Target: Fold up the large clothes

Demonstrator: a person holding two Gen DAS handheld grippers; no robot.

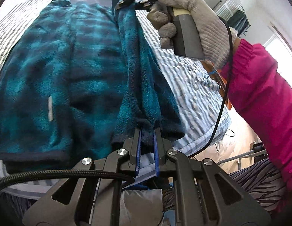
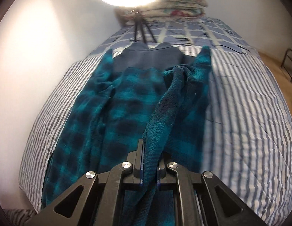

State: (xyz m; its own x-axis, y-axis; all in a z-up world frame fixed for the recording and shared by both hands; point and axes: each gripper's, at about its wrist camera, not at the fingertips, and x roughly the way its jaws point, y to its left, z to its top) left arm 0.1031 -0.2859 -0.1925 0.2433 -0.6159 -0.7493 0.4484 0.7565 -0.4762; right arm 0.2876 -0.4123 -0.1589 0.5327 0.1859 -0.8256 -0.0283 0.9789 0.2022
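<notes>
The left gripper (image 1: 147, 131) pinches the dark hem of the teal fleece top (image 1: 57, 71). The right gripper (image 2: 150, 162) squeezes a bunched fold of it, lifted up. The top lies spread along the middle of the striped bed cover (image 2: 240, 113), collar toward the pillows (image 2: 179, 1).

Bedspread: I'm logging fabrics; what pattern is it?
Grey-and-white stripes, clearest in the right wrist view.
</notes>
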